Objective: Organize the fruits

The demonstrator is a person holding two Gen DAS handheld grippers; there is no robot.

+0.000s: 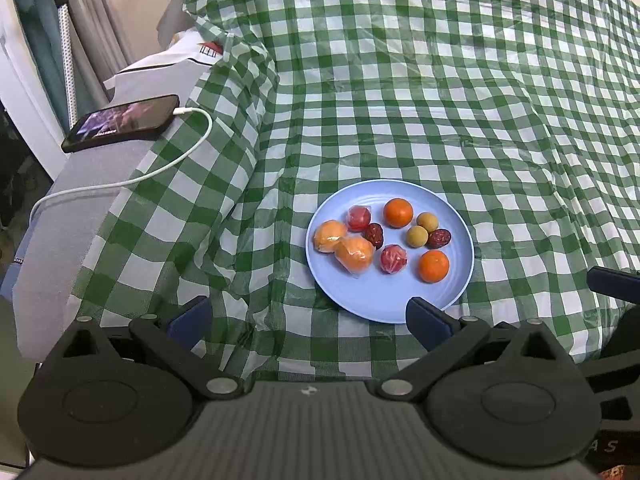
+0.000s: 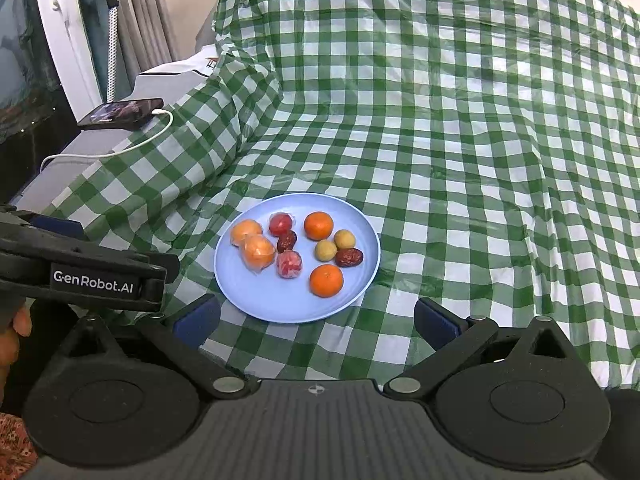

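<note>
Both tools hang wide open, holding nothing, near the plate (image 2: 360,280): left tool (image 1: 308,320), right tool (image 2: 316,320). The left one reads "GenRobot.AI".

A glossy, crinkled plastic tablecloth (image 1: 440,100) in green-and-white check is catching the light beneath a smooth, matt blue plate (image 1: 384,304). Clear shiny film is wrapping two oranges (image 1: 344,246), while the matt black grippers' (image 2: 316,320) ribbed plastic bodies are showing small metal pins.
</note>
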